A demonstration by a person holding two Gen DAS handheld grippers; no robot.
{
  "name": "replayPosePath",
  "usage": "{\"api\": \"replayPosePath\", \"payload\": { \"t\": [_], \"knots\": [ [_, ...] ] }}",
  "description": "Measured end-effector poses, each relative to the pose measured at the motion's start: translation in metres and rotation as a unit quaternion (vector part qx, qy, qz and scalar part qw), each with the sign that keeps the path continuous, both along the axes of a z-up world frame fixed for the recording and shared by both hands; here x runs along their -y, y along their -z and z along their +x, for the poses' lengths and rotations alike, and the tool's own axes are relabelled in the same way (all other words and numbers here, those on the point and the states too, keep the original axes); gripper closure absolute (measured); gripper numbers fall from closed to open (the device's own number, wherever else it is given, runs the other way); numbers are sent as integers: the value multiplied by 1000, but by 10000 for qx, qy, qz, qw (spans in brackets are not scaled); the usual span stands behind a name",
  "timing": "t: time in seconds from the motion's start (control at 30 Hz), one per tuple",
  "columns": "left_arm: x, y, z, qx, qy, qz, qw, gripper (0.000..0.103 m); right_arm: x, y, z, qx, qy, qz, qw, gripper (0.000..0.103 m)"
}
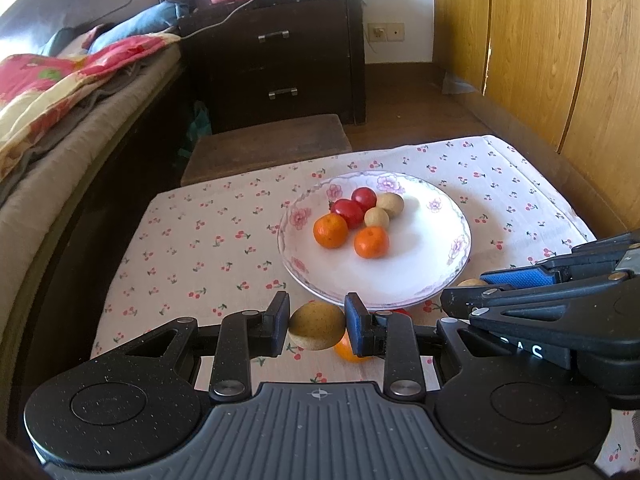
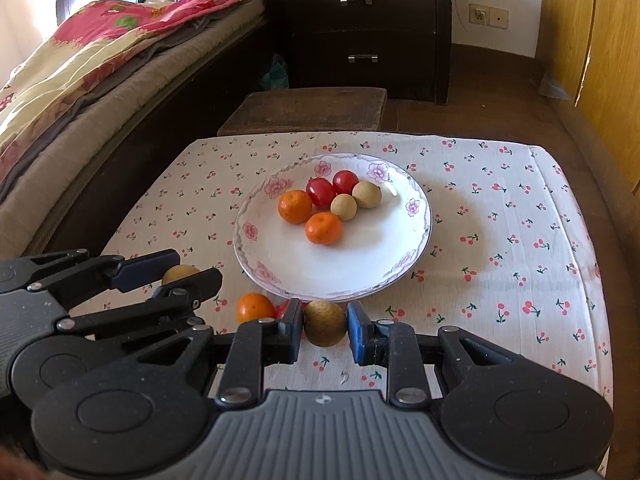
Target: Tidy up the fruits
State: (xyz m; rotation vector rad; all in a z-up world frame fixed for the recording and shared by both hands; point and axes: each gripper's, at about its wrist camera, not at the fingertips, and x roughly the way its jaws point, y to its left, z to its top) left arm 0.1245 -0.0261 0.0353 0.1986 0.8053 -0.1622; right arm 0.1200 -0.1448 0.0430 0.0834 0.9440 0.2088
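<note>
1. Left wrist view: our left hand-held gripper (image 1: 317,329) pinches a brown fruit (image 1: 316,331) just near of the plate (image 1: 404,280).
2. Our right hand-held gripper (image 2: 325,326) brackets another brown fruit (image 2: 325,323); we cannot tell contact.
3. Both fruits go far, over the plate rim; an orange (image 2: 255,307) lies left.

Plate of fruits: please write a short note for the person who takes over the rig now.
Left gripper: shut on a longan.
Right gripper: around a second longan, firm grip unclear.
Done: plate holds two tangerines, two cherry tomatoes, two longans.
To do: place both gripped longans, then the loose tangerine and loose cherry tomato on the cloth before the plate.
</note>
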Motion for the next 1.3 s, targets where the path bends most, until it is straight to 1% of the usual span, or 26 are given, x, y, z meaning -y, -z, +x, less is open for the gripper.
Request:
{"api": "replayPosePath", "payload": {
  "t": [0.33, 0.6, 0.83, 1.07, 1.3],
  "knots": [
    [3, 1, 13, -2, -4, 14, 10000, 65, 5, 4, 16, -19, 54, 86, 9999, 77],
    [4, 6, 34, -66, -66, -63, 9999, 66, 7, 8, 35, -61, 31, 101, 9999, 77],
    [4, 15, 49, -212, -122, -183, 9995, 67, 9, 17, 52, -203, 83, 178, 9996, 76],
    [0, 22, 62, -429, -180, -453, 9979, 67, 11, 21, 61, -284, 129, 196, 9993, 76],
    [3, 28, 68, -572, -198, -522, 9968, 67, 15, 27, 67, -386, 169, 179, 9990, 76]
  ]
}}
